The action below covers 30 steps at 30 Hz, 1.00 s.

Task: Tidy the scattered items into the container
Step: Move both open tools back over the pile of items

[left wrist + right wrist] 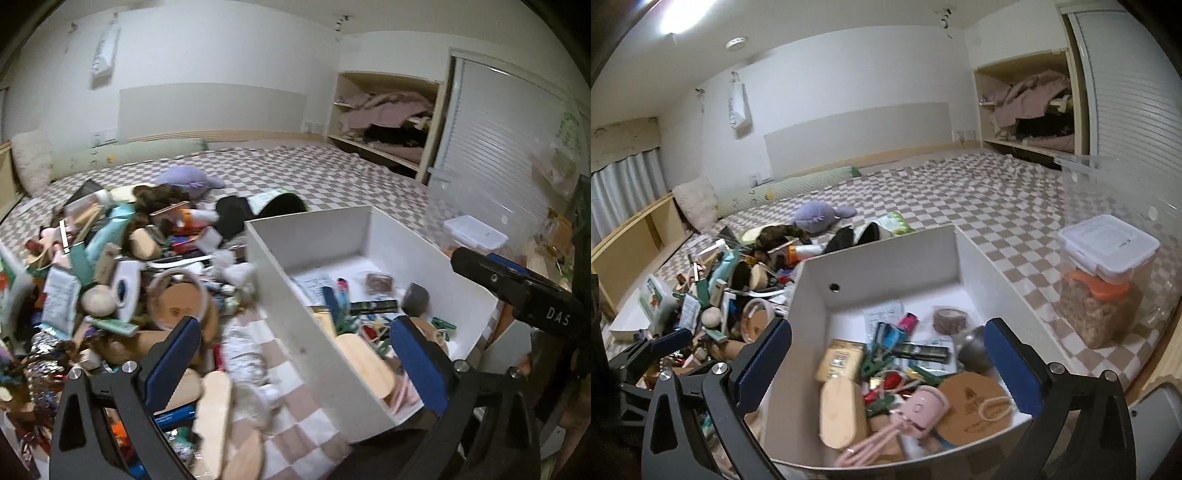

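Right wrist view is showing the white box (886, 258) on the bed (997, 206) maybe a third full, with a pink gadget (916, 410), a round cork coaster (975, 402) and green clips sitting inside. Left of the box, the big clutter pile (122, 266) is still waiting, so most of the job is looking undone. Both the right gripper (886, 362) and left gripper (295, 354) are hanging wide open, holding nothing.

Heap of scattered items (122, 280): motion-blurred, most pieces not identifiable; left part cut by frame edge.
White container (314, 325): near corner hidden behind the gripper's fingers.
Printed sheet in container (882, 314): text too small to read.
Shelf contents (1030, 107): indistinct bundles.
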### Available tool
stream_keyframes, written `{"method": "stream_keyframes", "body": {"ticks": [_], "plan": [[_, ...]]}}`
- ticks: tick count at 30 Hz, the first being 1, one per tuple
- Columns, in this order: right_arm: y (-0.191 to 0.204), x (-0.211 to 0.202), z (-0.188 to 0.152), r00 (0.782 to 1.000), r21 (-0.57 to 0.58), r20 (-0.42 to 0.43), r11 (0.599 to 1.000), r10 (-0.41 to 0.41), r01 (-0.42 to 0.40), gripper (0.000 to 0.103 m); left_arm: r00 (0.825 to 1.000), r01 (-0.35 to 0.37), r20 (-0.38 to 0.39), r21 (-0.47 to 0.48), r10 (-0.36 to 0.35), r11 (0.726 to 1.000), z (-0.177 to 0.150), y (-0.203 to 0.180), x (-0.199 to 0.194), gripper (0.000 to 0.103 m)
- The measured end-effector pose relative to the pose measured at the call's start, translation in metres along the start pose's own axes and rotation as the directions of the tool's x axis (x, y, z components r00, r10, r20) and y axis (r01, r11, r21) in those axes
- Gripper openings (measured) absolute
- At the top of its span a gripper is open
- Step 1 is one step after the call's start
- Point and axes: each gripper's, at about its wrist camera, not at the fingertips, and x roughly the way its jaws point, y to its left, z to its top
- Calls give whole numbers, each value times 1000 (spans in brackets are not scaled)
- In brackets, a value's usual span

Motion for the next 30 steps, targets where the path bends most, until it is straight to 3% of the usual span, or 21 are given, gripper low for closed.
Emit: {"method": "stream_keyframes", "body": {"ticks": [9,19,25,30], "plan": [[60,1,-3,991,-81,-21,988,129,-130,103,994,-107,24,-83,109,991,-12,61,-38,103],[135,4,-13,970,-179,-62,954,234,-241,103,973,-230,-13,-205,232,951,-32,140,-81,103],[178,23,-38,947,-238,-142,918,289,-316,103,950,-311,-51,-251,309,917,-47,178,-108,103],[213,41,-68,908,-265,-225,875,352,-405,103,927,-372,-82,-308,365,876,-62,210,-127,103]]}}
